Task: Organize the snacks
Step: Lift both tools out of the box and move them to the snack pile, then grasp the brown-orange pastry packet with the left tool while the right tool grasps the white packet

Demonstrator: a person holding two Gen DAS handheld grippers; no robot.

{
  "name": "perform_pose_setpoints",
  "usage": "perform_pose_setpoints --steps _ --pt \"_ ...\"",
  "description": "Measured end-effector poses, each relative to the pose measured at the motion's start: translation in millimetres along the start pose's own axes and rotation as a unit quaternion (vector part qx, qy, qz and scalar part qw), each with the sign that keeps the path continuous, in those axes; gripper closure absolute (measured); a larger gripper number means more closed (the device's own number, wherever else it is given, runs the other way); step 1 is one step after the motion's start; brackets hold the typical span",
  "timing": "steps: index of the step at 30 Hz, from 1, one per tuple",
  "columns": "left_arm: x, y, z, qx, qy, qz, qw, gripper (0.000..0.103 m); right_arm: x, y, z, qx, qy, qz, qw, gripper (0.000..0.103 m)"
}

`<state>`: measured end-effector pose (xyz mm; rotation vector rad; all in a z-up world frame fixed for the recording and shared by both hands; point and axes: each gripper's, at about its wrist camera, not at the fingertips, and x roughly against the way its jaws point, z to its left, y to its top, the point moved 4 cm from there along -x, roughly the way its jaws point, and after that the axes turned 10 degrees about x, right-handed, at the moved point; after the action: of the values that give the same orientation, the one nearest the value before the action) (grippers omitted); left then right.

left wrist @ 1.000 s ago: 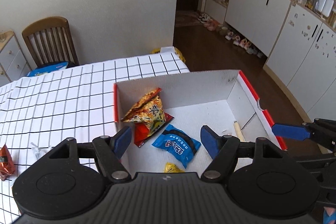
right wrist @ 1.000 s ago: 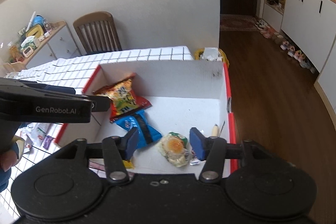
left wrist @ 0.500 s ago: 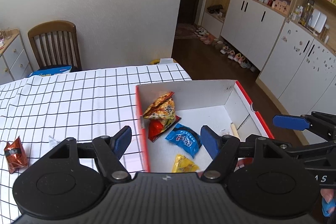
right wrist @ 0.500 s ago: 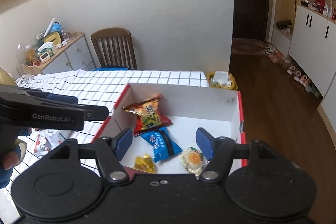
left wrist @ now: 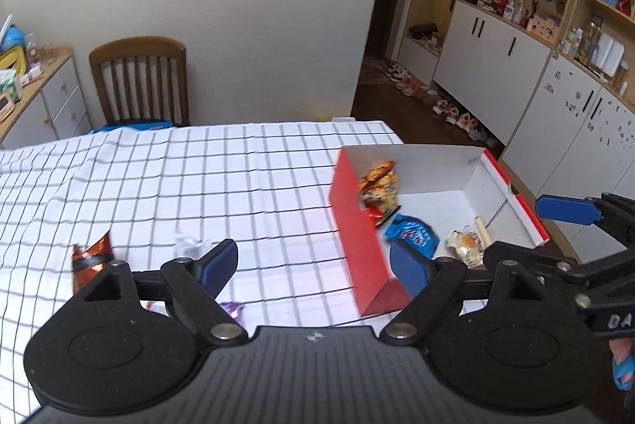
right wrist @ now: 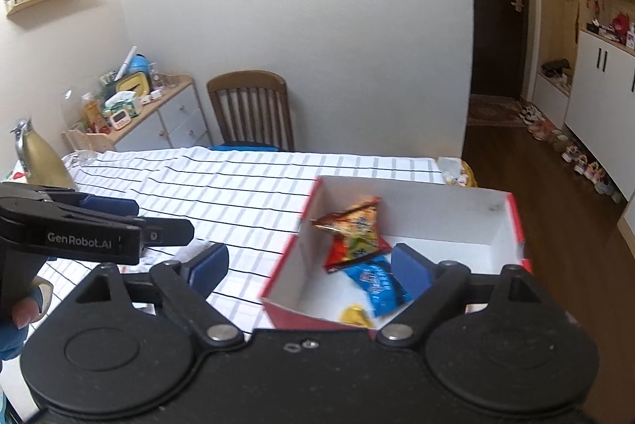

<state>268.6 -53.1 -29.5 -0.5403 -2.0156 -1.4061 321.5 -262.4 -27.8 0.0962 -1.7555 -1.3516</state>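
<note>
grippers are hovering above the table [left wrist: 246,185] with nothing between their fingers. taking the red box [left wrist: 359,241] as the landmark, and going left to right: far to its left, a red-brown foil packet [left wrist: 89,259] is lying flat on the checked cloth, and a crumpled clear wrapper [left wrist: 188,245] is sitting nearer the box. the left gripper [left wrist: 313,265] is hanging level over the cloth at the box's left wall, its blue pads spread wide. inside the box, an orange and yellow chip bag [left wrist: 377,187] is leaning against the left wall over a red packet, a blue packet [left wrist: 410,231] is lying flat just right of it, and a pale clear packet with an orange centre [left wrist: 464,243] is resting further right, beside a cream stick. the right gripper [right wrist: 309,267] is hovering over the box's near corner, fingers also wide apart; one blue finger [left wrist: 565,209] is showing beyond the box's right wall.
</note>
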Motion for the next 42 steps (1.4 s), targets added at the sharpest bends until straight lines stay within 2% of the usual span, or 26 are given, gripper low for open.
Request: perform_pose_setpoints --steps 3,8,13,21,26,31,42 --pt "7.4 -1.8 23.2 0.008 0.002 0.000 1.0000 0.018 -3.2 2.6 21.4 0.015 0.001 -0.006 1.000 0.005" --pt "15.7 -5.8 61.1 0.019 -0.001 0.003 0.9998 0.007 -8.5 5.9 55.6 0.018 0.013 -0.009 1.000 0.002" --pt "18.0 -5.2 97.7 0.022 0.017 -0.006 0.9996 0.001 -17.5 8.1 83.2 0.015 0.012 -0.005 1.000 0.000" --pt "13.5 4.8 161.7 0.051 0.044 -0.014 0.9976 0.001 -38.3 4.3 119.7 0.007 0.013 0.013 1.000 0.000" --pt "-2.4 11.2 199.6 0.068 0.074 -0.010 0.9949 0.001 -56.8 2.4 139.5 -0.002 0.003 0.028 1.000 0.000" --pt "-28.8 13.5 231.8 0.088 0.087 0.015 0.9922 0.001 -79.7 0.2 154.1 -0.016 -0.005 0.041 0.999 0.001" --pt "-82.3 9.2 274.4 0.127 0.105 0.068 0.9840 0.001 -138.1 1.4 171.2 -0.042 -0.008 0.086 0.995 0.010"
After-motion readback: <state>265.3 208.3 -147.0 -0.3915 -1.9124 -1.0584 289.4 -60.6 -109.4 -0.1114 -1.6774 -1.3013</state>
